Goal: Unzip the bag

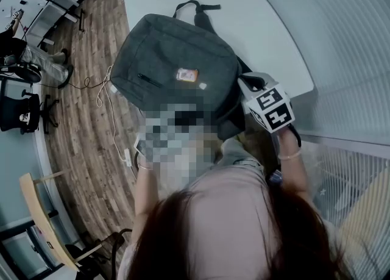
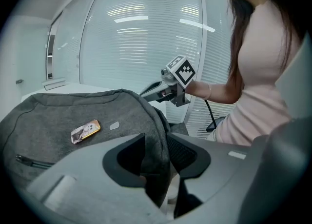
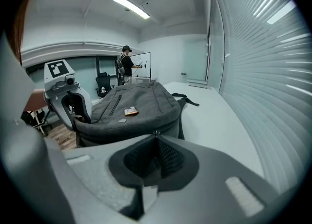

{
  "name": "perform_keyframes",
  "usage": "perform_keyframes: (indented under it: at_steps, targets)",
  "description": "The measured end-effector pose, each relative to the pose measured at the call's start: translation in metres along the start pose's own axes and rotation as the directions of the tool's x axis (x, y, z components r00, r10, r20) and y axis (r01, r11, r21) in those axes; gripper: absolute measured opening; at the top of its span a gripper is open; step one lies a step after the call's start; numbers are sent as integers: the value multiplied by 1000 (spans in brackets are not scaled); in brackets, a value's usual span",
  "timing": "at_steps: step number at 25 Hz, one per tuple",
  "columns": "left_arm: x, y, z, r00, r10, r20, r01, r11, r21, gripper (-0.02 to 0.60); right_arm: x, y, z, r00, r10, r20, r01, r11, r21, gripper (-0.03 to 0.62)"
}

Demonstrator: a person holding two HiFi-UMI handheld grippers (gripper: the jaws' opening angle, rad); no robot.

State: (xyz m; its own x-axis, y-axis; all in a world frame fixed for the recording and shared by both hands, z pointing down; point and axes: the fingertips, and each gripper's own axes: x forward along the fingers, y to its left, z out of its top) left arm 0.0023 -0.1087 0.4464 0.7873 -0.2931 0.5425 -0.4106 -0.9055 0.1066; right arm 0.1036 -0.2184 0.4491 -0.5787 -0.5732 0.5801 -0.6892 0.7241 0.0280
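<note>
A: Pinching what, that right gripper (image 3: 156, 139)?
B: Its jaws press together on what looks like a small metal zip pull (image 3: 155, 133), ready to drag. The left gripper (image 2: 157, 139) stands spread round a corner of the dark grey fabric backpack (image 2: 73, 115), likely to steady it on the white counter (image 1: 262, 22).

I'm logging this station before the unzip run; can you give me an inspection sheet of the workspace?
Surface: white table, backpack on it, by the edge.
Job's things: grey backpack lying flat, orange patch on front.
Clutter: nothing seen.
Grippers: left hand-held gripper open, backpack edge between its jaws; right hand-held gripper shut on zipper pull.
Cables: white cable on the floor.
Surroundings: wooden floor, office chairs, blinds.
</note>
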Motion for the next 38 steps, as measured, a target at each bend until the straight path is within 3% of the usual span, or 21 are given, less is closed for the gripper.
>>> perform_keyframes:
  at_steps: [13,17,27,32,38]
  targets:
    - [12,5,11,987,157,-24,-158,987,-25,190,-4,2,0,994,107,31,-106,994,-41,11]
    - [18,5,19,983,183,3,-183,982,-37,193,-5,9,-1,989,142,43,-140,989,-49,11]
    - [32,8,26,982,183,-40,-183,983,-5,193,-7,13,-2,993,115,23,-114,993,-31,11]
    - [38,10,42,984,175,-25,-175,985,-7,187,-7,12,-3,993,117,12,-117,993,-32,11]
    - [53,20,51,980,191,-47,-188,981,51,176,-1,20,-1,995,97,-8,-98,995,-20,11]
